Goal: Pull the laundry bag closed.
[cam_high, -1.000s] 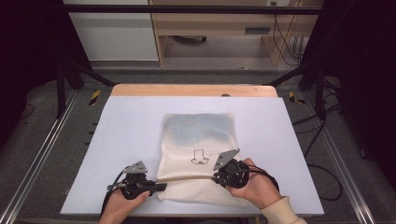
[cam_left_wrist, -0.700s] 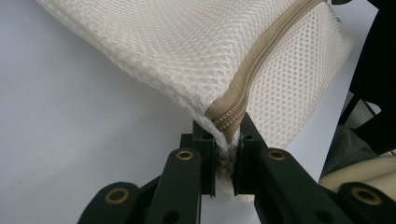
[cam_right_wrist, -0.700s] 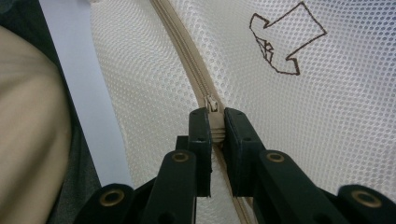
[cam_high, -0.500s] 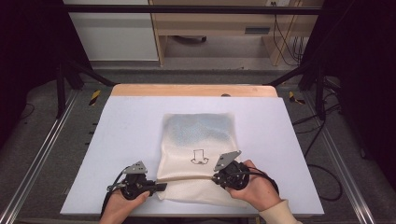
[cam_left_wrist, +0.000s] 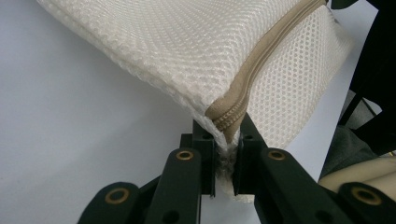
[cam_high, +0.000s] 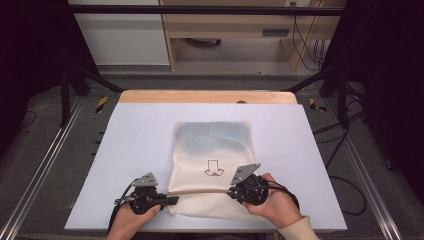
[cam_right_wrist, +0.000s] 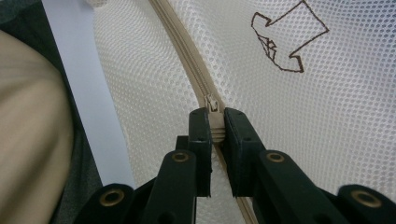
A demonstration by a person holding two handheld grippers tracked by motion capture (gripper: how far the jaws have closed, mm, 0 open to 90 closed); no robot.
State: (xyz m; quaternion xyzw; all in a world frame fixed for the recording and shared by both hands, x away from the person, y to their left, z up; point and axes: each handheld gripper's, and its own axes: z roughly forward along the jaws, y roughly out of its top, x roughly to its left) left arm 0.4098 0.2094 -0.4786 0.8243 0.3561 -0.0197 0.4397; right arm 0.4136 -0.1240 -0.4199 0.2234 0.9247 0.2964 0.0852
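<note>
Mesh is what the cream-white zippered laundry bag (cam_high: 212, 167) is made of, and it is lying flat in the lower middle of the high view on the pale lavender-white tabletop (cam_high: 135, 145), its upper half showing something bluish through the weave. A brown outlined arrow drawing (cam_high: 213, 168) is sitting at the bag's centre, and the same drawing is appearing at the upper right of the right gripper view. A beige zipper band (cam_high: 200, 191) is running across the bag's lower part between the two tools.

The left gripper (cam_left_wrist: 226, 140) is clenching the bag's corner where the zipper band ends, mesh bunching between its black jaws. The right gripper (cam_right_wrist: 213, 116) is clamping the small beige zipper slider (cam_right_wrist: 212, 103), jaws pressing on both sides of it.

In the high view, the person's left hand (cam_high: 131, 220) is gripping its tool at lower left, and the right hand (cam_high: 272, 200), with a cream sleeve (cam_high: 295, 231) below it, is holding the other at lower right. A light wooden strip (cam_high: 207, 96) is edging the table's far side.
</note>
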